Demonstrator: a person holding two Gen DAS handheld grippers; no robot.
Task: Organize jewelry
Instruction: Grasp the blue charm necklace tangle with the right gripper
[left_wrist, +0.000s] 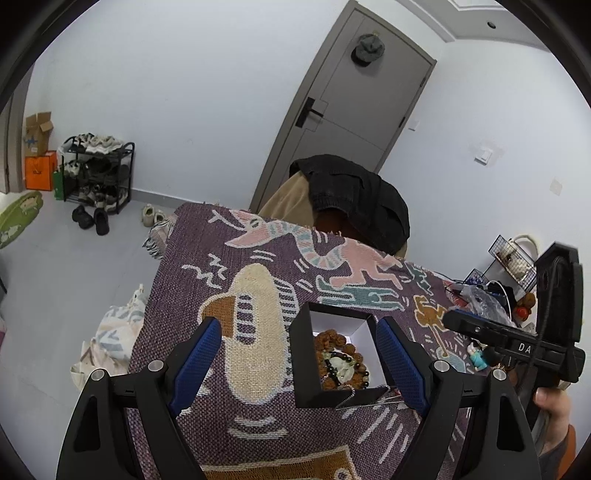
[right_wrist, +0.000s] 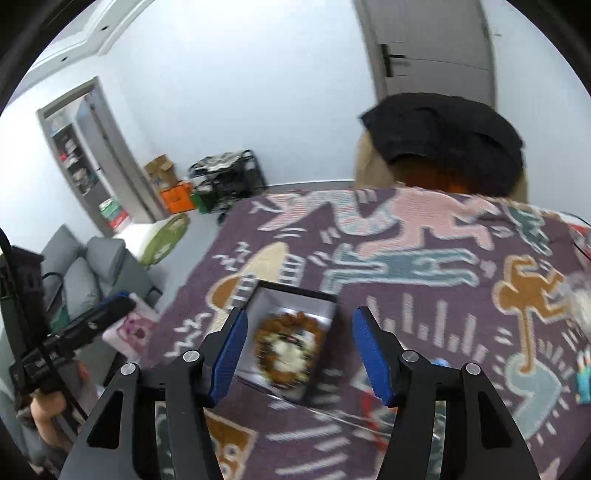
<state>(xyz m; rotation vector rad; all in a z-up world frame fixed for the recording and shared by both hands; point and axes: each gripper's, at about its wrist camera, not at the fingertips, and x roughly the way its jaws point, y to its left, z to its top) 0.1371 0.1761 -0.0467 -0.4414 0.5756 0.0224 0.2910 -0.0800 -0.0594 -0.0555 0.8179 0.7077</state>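
The left gripper (left_wrist: 299, 363) hangs with its jaws spread wide and empty over the near side of the black box (left_wrist: 303, 354); its blue pads (left_wrist: 194, 363) touch nothing. The right gripper (right_wrist: 297, 354) is parted too, holding nothing, above the same box. Inside the box lie brown bead bracelets (left_wrist: 338, 360). A thin chain (left_wrist: 349, 397) drapes over the box's near rim. The box sits on a patterned purple cloth (left_wrist: 229, 236); beyond it a chair carries dark clothing (left_wrist: 354, 192).

Box (right_wrist: 325, 301), black, white-lined: brown beaded bracelets (right_wrist: 290, 349) inside; on patterned cloth (right_wrist: 424, 266); right hand-held gripper (right_wrist: 297, 356) above, jaws apart, empty.
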